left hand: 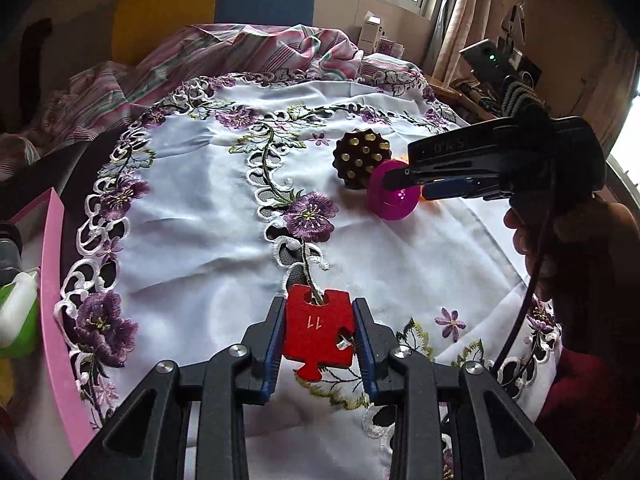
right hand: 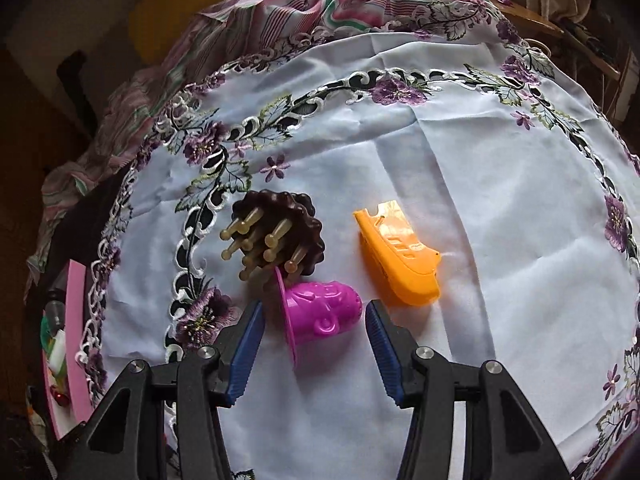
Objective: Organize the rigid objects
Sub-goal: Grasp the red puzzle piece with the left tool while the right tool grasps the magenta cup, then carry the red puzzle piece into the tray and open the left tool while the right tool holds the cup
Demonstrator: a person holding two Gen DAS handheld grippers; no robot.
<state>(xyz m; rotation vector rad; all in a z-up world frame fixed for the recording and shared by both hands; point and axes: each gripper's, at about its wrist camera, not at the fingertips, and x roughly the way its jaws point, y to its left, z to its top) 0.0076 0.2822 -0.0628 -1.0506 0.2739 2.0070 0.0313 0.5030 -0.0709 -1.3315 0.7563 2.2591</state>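
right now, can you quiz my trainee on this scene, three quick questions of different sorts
1. True or false: the left claw is shut on the red puzzle piece.
2. Which toy lies between the open fingers of the right claw? A) orange boat B) magenta mould C) brown spiky massager
3. Fill in: the number printed on the puzzle piece is ____.

Key
1. True; its pads press both edges.
2. B; the magenta mould lies between the pads, which do not touch it. The orange boat lies beyond, the brown spiky massager beside the mould.
3. 11
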